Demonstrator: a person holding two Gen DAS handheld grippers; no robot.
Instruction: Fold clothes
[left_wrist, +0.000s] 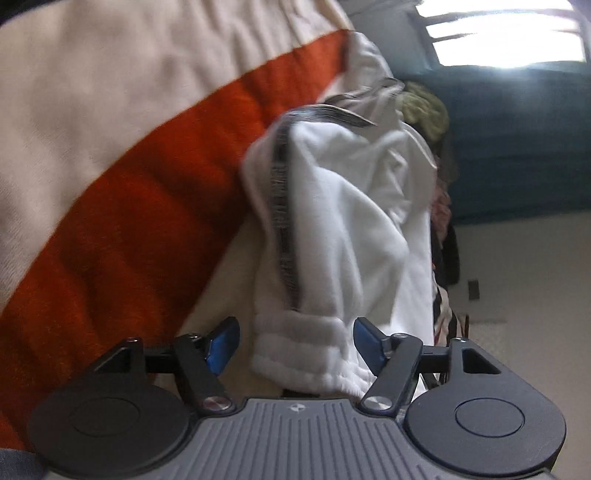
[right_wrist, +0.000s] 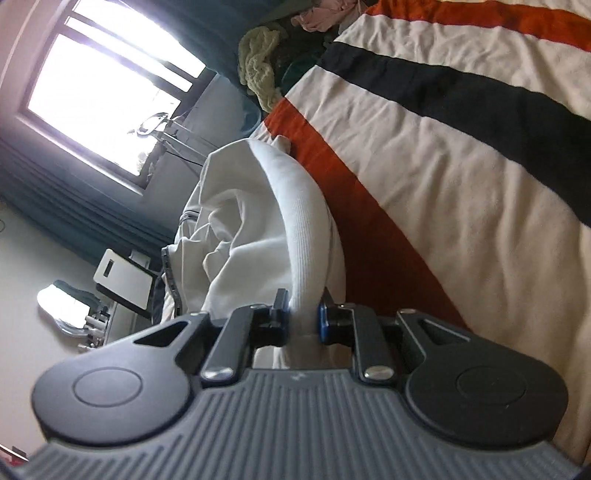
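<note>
The right claw (right_wrist: 302, 314) pinches the ribbed hem of a white sweatshirt (right_wrist: 255, 221) above the striped bedspread (right_wrist: 443, 166). The left claw (left_wrist: 295, 343) is spread, with a ribbed cuff (left_wrist: 306, 354) of the sweatshirt between its fingers.

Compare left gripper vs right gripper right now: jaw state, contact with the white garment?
The left gripper has its jaws spread wide, with the ribbed cuff of the white garment between them, not pinched. The right gripper has its jaws closed tight on a ribbed band of the garment. Both point at the same garment over the striped blanket.
</note>
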